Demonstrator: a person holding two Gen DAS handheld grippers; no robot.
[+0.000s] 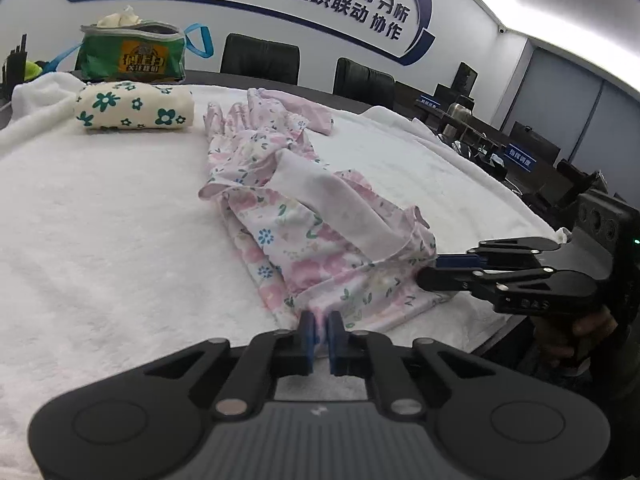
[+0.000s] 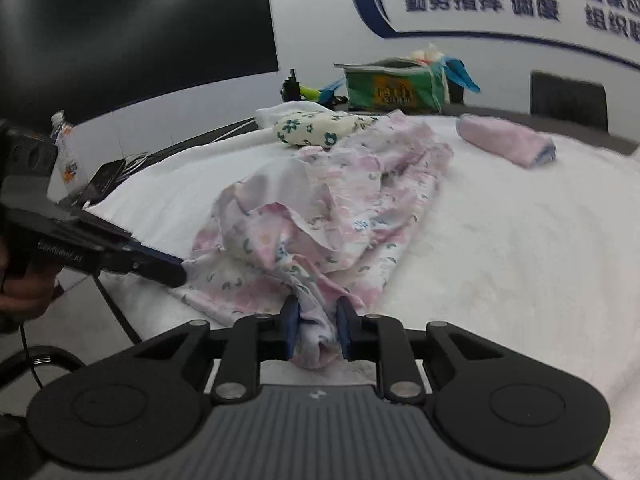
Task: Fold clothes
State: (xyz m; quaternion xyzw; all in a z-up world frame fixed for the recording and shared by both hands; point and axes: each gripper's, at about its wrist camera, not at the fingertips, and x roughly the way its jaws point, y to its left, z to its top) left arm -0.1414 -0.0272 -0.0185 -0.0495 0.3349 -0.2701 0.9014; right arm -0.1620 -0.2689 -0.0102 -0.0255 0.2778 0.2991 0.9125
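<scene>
A crumpled pink floral garment point(image 1: 296, 220) lies stretched across the white towel-covered table point(image 1: 100, 220). It also shows in the right wrist view point(image 2: 320, 216). My left gripper point(image 1: 320, 334) is shut on the garment's near hem. My right gripper point(image 2: 318, 334) is shut on a bunched corner of the same garment. In the left wrist view the right gripper point(image 1: 430, 270) comes in from the right edge. In the right wrist view the left gripper point(image 2: 180, 270) comes in from the left.
A folded cream cloth with green flowers point(image 1: 134, 106) and a green bag point(image 1: 134, 54) sit at the far side. A folded pink towel point(image 2: 508, 142) lies at the far right. Black chairs point(image 1: 260, 60) stand behind the table. A bottle point(image 2: 68, 156) and cables lie at the left.
</scene>
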